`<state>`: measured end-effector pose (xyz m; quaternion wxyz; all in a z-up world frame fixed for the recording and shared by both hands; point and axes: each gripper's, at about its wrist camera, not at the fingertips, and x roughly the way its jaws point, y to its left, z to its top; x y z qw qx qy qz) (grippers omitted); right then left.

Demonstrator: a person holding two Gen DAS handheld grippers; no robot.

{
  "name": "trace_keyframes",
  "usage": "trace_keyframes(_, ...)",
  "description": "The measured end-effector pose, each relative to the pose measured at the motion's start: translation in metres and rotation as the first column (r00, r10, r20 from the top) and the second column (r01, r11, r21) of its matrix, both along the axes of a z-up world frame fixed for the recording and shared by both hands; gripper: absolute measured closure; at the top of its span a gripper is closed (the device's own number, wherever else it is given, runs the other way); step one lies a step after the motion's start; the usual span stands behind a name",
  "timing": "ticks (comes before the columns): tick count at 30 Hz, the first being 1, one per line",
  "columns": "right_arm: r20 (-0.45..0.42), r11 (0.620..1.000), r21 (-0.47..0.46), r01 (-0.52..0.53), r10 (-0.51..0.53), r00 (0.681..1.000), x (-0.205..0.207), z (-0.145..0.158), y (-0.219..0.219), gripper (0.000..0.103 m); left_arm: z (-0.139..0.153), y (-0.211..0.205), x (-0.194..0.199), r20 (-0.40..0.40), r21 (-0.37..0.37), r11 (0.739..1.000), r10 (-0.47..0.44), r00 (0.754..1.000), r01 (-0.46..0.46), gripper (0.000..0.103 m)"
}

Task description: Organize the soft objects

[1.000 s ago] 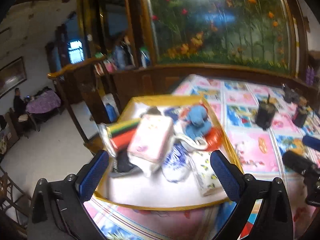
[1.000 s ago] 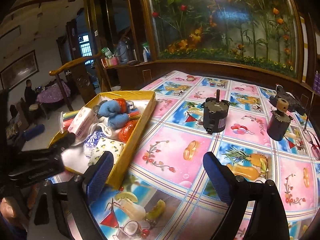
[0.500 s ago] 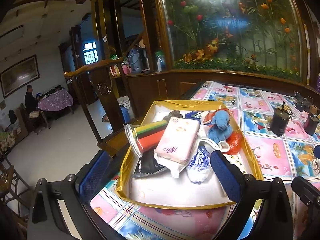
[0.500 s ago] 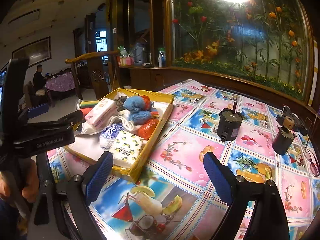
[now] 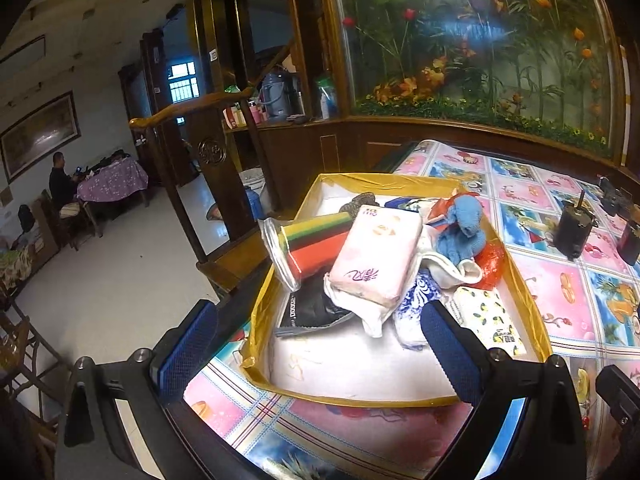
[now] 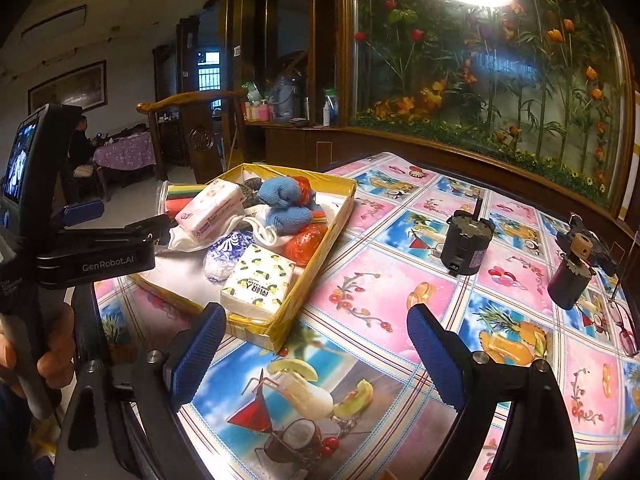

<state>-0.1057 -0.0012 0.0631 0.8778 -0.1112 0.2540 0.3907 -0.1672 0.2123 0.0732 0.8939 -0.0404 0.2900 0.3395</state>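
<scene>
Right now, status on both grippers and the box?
Left gripper open, empty. Right gripper open, empty. Soft items piled in yellow box. Two motors outside it.

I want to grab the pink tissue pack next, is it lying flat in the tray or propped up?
Propped up: the pink tissue pack tilts atop white cloth and other items.

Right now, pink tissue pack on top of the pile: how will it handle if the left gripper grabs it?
The pink tissue pack looks soft, so it probably squashes under the pads. Its glossy wrap may be slippery. It lies tilted on the white cloth, so it could slide off. The left gripper is open and apart from it.
</scene>
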Motion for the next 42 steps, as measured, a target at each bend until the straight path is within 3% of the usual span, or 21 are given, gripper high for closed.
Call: trace_keyframes(42,-0.015,1.000,-0.014,-0.010,0.010,1.000,0.0014,-0.0043,0.0035,0.009,-0.0102,0.0097,0.0029,-0.038,-0.025,1.000,0.007,0.999,-0.008,0.001)
